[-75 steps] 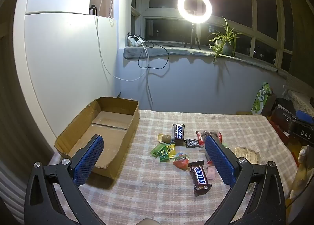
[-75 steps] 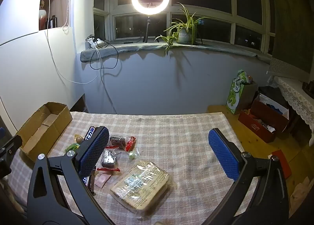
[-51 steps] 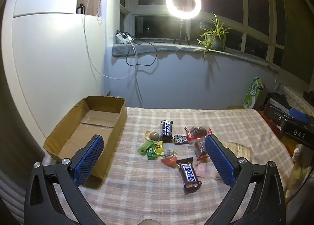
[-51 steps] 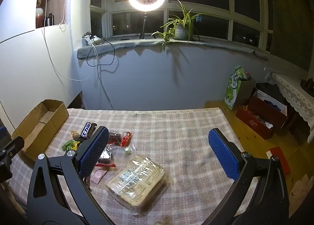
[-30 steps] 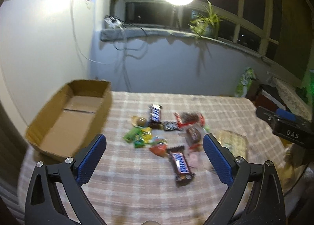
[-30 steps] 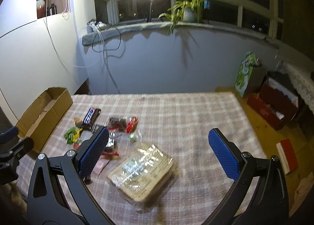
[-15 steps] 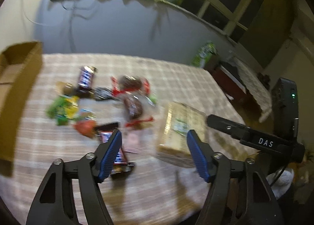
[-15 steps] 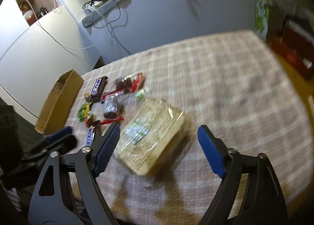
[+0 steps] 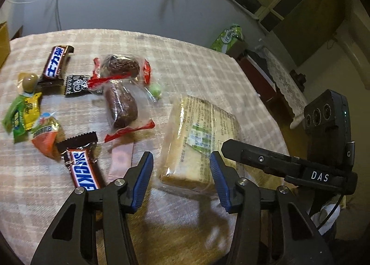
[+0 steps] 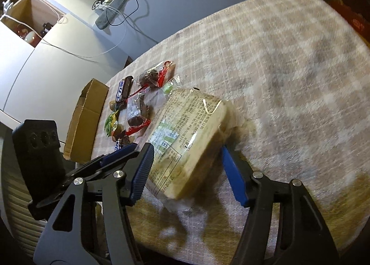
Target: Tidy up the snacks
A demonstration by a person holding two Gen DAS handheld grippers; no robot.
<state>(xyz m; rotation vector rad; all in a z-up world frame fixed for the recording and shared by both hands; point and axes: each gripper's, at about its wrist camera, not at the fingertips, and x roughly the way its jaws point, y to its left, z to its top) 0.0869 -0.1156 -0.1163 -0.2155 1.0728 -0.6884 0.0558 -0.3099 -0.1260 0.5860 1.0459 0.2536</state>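
The big clear-wrapped bread pack (image 10: 185,135) lay flat on the checked table (image 10: 289,68), and it was straight ahead of both claws. The right claw (image 10: 187,172) was seen with its fingers apart, one blue pad on each side of the pack's near end, so the pack sat between them; whether the pads touched the wrapper could not be told. The left claw (image 9: 181,177) was also held apart, with the pack's near short edge just in front of the gap. The right claw was judged to be the nearer one, since the pack was already inside its gap. The pack's long side ran away from the right claw, up and toward the pile of small snacks, so a squeeze would be made across its short side. Some things were shown in one view only. In the left wrist view the small snacks were seen clearly: a Snickers bar (image 9: 83,172) near the left finger, two brown cakes in clear wrappers (image 9: 121,105), a second chocolate bar (image 9: 55,61) and green and yellow sweets (image 9: 20,112), all to the left of the pack. In the right wrist view the cardboard box (image 10: 87,117) was shown past the snack pile, well apart from the pack, and only a sliver of it was caught in the other view.
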